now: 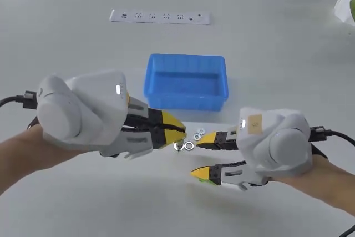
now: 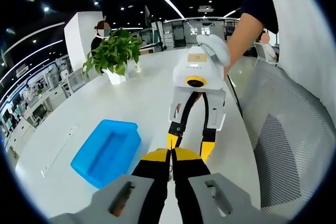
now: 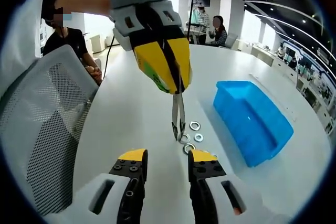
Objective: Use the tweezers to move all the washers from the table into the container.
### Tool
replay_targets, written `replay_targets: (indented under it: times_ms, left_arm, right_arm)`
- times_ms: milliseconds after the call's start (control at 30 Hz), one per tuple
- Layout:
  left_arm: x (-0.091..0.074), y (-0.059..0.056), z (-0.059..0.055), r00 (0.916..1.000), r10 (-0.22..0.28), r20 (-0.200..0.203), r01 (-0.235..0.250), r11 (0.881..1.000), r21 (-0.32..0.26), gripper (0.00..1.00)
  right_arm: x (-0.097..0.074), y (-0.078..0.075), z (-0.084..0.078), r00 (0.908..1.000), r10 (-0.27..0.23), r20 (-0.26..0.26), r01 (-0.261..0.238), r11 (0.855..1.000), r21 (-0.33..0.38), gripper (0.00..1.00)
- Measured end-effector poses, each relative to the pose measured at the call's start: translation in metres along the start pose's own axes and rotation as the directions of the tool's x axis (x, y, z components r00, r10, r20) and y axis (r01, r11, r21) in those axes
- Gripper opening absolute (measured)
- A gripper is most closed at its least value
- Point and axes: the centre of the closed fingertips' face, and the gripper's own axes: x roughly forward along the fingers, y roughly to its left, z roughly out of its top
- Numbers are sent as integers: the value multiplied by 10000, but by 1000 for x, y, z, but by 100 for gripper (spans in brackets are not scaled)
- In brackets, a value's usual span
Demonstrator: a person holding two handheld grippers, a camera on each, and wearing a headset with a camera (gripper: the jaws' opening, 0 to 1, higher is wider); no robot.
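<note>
1. Your left tongs (image 1: 180, 129) are clamped tight on the tweezers (image 3: 178, 109), the yellow tips pressed together around the tweezers' upper end
2. The tweezers slope down to the white table (image 1: 266, 43), and their points sit among the washers (image 3: 195, 126), just beside one of them; you cannot tell whether that one is pinched
3. Four washers lie in a loose cluster on the table, between your two tongs and near the front wall of the blue container (image 1: 186, 99), all of them outside it
4. Your right tongs (image 1: 196, 158) are spread apart and hold nothing; they face the left tongs across the cluster, with the upper tip close to the washers
5. The container stands upright on the table, open side up
6. A white power strip (image 1: 161, 16) lies flat well beyond the container, and a green plant (image 2: 113, 51) stands on the table farther off
</note>
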Motion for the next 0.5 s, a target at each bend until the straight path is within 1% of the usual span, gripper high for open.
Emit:
replay_targets:
  times_ms: [67,100,133,200,300,367,400,500]
  left_arm:
    - [0,1,0,10000,22,17,-22,10000,92,5]
    - [0,0,0,10000,-46,33,46,10000,-3,5]
    - [0,0,0,10000,-57,58,57,10000,29,5]
    - [0,-2,1,9996,-268,101,269,9995,-139,5]
    - [-2,-5,1,9984,-544,146,547,9983,-199,5]
    - [-3,-2,1,9986,-505,146,507,9985,-188,5]
    - [-4,0,1,9985,-529,138,533,9981,-324,5]
    - [-4,1,0,9979,-635,127,640,9970,-432,5]
  right_arm:
    - [0,0,2,10000,-8,13,8,10000,-13,32]
    - [1,0,2,10000,-2,14,2,10000,-24,32]
    - [1,0,3,10000,-1,23,1,10000,-21,32]
    - [2,-1,5,10000,19,56,-19,10000,-32,32]
    - [6,-3,10,9999,50,111,-49,10000,-69,32]
    - [9,-7,13,9999,62,139,-61,10000,-46,32]
    - [11,-9,14,9999,86,143,-85,10000,-51,32]
    - [15,-12,18,9997,156,213,-154,9999,-55,31]
